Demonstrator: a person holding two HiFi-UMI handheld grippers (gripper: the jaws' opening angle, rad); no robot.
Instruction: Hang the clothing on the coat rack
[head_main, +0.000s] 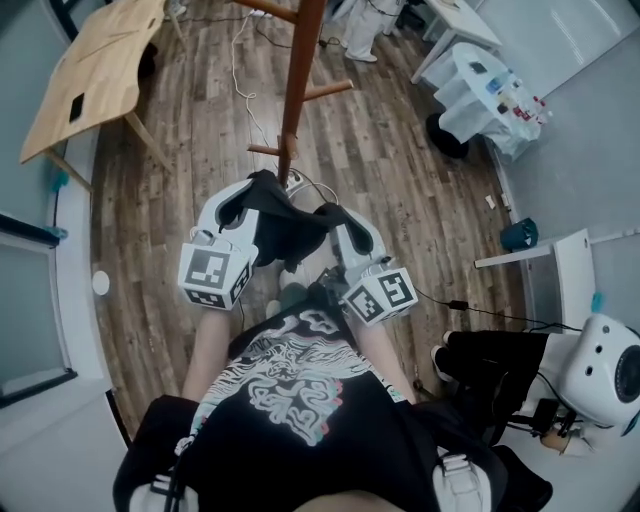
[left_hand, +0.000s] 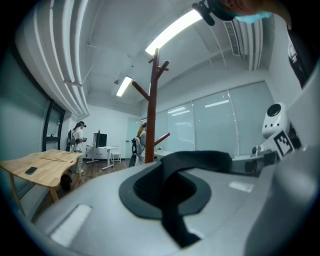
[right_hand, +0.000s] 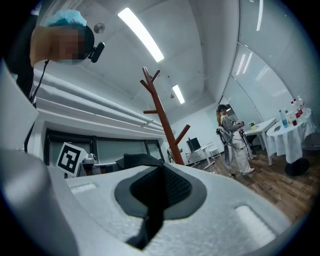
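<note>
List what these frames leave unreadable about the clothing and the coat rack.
The clothing: its type and shape. The head view shows it bunched between the left gripper and right gripper; gripper views show only a pinched strip.
The coat rack: top cut off by head view's upper edge; foot partly hidden behind the clothing there, and behind gripper bodies in both gripper views.

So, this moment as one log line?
left hand-held gripper: shut on black garment | right hand-held gripper: shut on black garment | coat rack: ahead
</note>
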